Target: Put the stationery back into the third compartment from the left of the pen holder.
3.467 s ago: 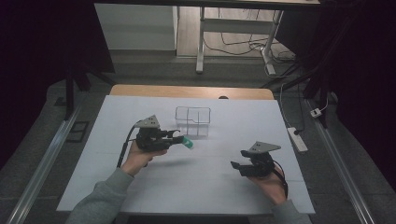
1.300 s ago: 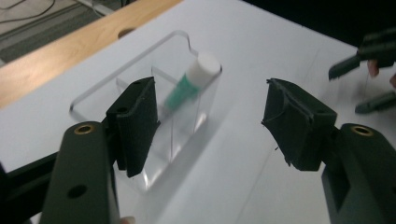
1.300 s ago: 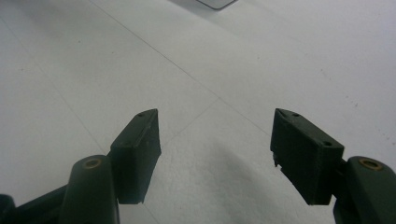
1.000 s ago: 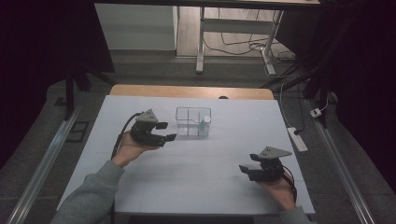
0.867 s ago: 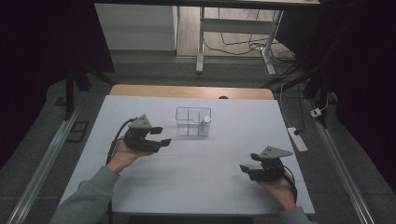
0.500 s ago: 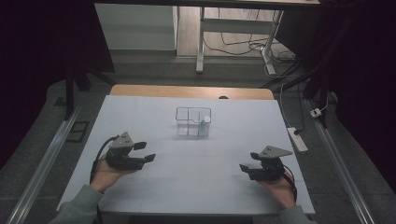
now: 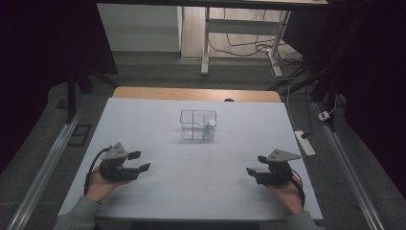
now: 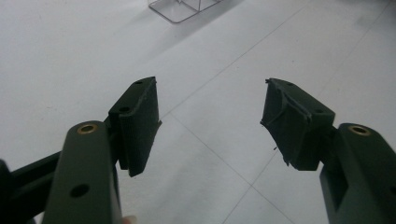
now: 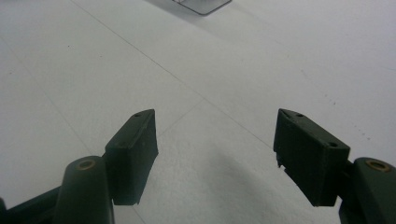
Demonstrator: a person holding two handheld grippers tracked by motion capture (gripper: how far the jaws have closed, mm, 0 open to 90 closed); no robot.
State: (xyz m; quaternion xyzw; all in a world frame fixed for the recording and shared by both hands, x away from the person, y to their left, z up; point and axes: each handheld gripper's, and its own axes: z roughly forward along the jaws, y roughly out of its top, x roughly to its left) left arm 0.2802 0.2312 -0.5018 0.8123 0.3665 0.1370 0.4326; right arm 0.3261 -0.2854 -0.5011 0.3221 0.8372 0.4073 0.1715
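Observation:
A clear plastic box [image 7: 198, 125] with compartments stands at the middle of the white table [image 7: 201, 191], towards the far side. A small green and white thing [image 7: 209, 127] sits in its near right compartment. My left gripper [image 7: 140, 160] rests low at the near left of the table, well away from the box, open with nothing between its jaws. In the left gripper view the left gripper [image 8: 212, 116] shows bare table between its pads, with the box's corner [image 8: 180, 7] far ahead. My right gripper [image 7: 256, 165] sits at the near right, also open and empty; the right gripper [image 9: 215, 149] faces the box's corner [image 9: 201, 4].
The table's far edge is a wooden strip [image 7: 196, 93]. A power strip [image 7: 304, 142] with cables lies on the floor to the right. A metal rail [image 7: 48, 163] runs along the floor on the left. A person's hands hold both grippers from the near edge.
My left gripper held a green thing beside the box, then drew back empty toward the near left of the table and sank. The green thing now sits in the box. My right gripper stayed put.

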